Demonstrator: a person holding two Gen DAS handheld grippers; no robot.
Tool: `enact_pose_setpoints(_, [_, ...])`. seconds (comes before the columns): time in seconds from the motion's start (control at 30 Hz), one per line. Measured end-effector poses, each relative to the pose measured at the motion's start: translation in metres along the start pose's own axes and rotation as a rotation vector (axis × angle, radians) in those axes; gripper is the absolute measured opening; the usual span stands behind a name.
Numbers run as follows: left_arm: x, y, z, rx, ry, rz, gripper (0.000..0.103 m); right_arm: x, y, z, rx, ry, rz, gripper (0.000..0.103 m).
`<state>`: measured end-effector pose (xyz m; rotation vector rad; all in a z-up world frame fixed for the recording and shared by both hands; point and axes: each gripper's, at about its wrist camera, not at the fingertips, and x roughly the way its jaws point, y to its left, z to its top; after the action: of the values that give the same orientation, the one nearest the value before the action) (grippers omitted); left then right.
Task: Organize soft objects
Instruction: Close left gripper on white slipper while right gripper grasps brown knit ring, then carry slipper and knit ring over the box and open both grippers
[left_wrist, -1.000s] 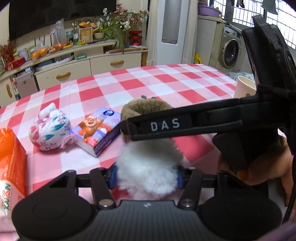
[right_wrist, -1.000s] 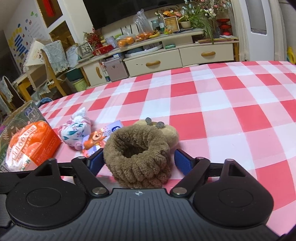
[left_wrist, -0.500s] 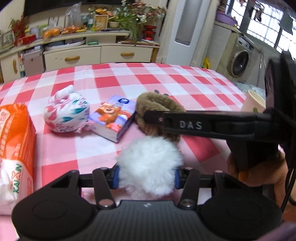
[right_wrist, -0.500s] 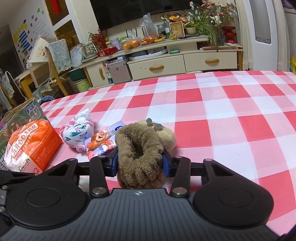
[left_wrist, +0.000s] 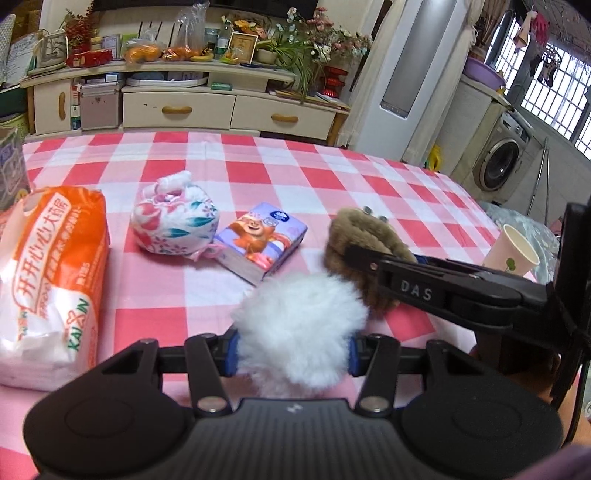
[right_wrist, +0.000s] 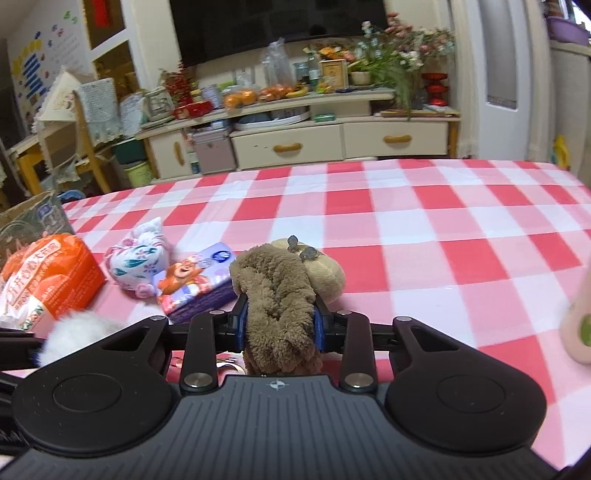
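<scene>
A: Quick, left side?

B: My left gripper (left_wrist: 293, 350) is pinching the white fluffy pompom (left_wrist: 301, 328), blue pads pressed into both its flanks, low centre of the left wrist view. It also shows at the lower left edge of the right wrist view (right_wrist: 79, 334).

A: Right?

B: My right gripper (right_wrist: 281, 325) has the brown fuzzy plush (right_wrist: 279, 295) between its jaws, which are closing; pads already squeeze it narrow. Centre of frame, its tan end on the checked tablecloth (right_wrist: 424, 236). From the left camera the plush (left_wrist: 364, 240) sits right of centre, half behind the right gripper's black finger.

A: Other soft stuff?

B: Floral fabric pouch (left_wrist: 175, 221) and purple tissue pack (left_wrist: 264, 236) just beside each other, centre-left. Orange tissue bag (left_wrist: 51, 280) at the left edge (cropped). Paper cup (left_wrist: 511, 251) far right; can't tell whether it stands on the table.
</scene>
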<state>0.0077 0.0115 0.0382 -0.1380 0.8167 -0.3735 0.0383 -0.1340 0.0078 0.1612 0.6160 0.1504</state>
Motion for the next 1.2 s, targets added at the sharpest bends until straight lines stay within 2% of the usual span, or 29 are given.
enact_pose_setpoints(0.3, [-0.022,0.006,0.001,-0.031,-0.054,-0.034,0.050,-0.018,-0.009,-0.003,0.075,-0.040,-0.025,0.039])
enact_pose_setpoints(0.8, [-0.068,0.022,0.016,-0.063,-0.198,-0.033,0.050,-0.043,0.014,-0.007,0.057,-0.082,-0.002,0.039])
enact_pose_setpoints(1.2, [-0.097,0.043,0.025,-0.095,-0.297,-0.033,0.050,-0.046,0.037,-0.003,0.064,-0.089,0.029,0.039])
